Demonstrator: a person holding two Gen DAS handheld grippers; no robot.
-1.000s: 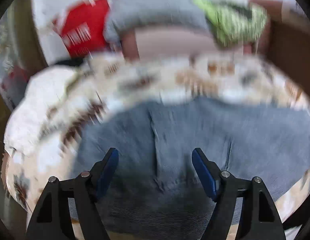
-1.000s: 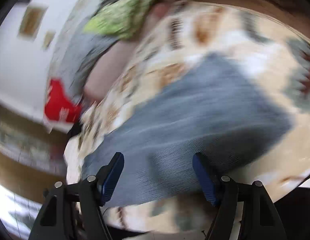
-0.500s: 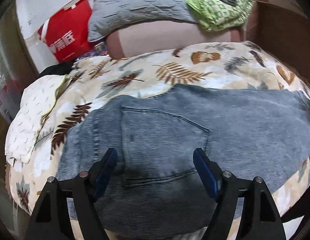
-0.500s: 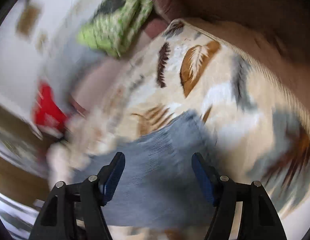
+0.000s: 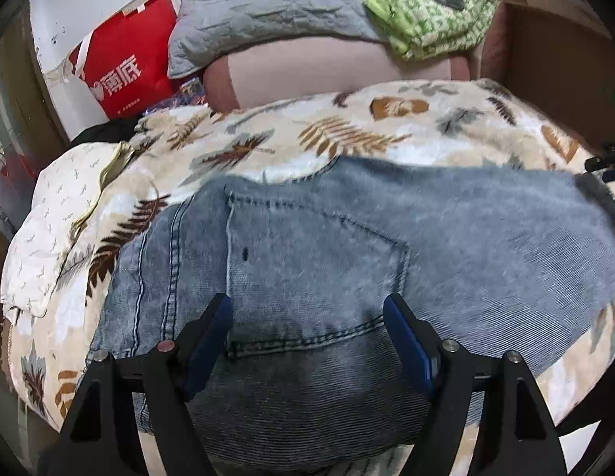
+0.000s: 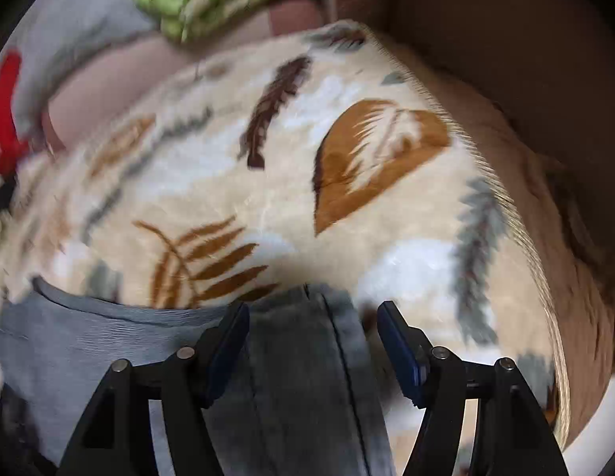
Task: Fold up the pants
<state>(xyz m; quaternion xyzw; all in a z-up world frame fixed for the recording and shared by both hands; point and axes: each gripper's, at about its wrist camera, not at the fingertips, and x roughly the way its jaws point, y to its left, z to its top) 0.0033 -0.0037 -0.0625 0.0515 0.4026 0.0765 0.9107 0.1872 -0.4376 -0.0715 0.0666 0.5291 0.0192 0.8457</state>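
Light blue jeans [image 5: 426,246] lie flat across a leaf-patterned blanket [image 5: 347,135], back pocket [image 5: 315,261] facing up. My left gripper [image 5: 307,305] hovers open over the pocket end, with nothing pinched between its blue pads. In the right wrist view, a darker folded strip of the jeans [image 6: 307,357] with a seam runs up between the fingers of my right gripper [image 6: 313,311]. That gripper is open, and its pads stand clear of the cloth on both sides. The leg end stops just past the fingertips.
A pink sofa back [image 5: 327,71] carries a grey quilted cover [image 5: 267,8] and a green patterned cloth [image 5: 426,12]. A red bag [image 5: 125,67] stands at the back left. A white cloth [image 5: 53,222] lies on the left. Brown upholstery [image 6: 525,59] borders the blanket on the right.
The right gripper has swung and rolled from over the wide part of the jeans to the narrow leg end. The left view shifted sideways early, then settled over the pocket.
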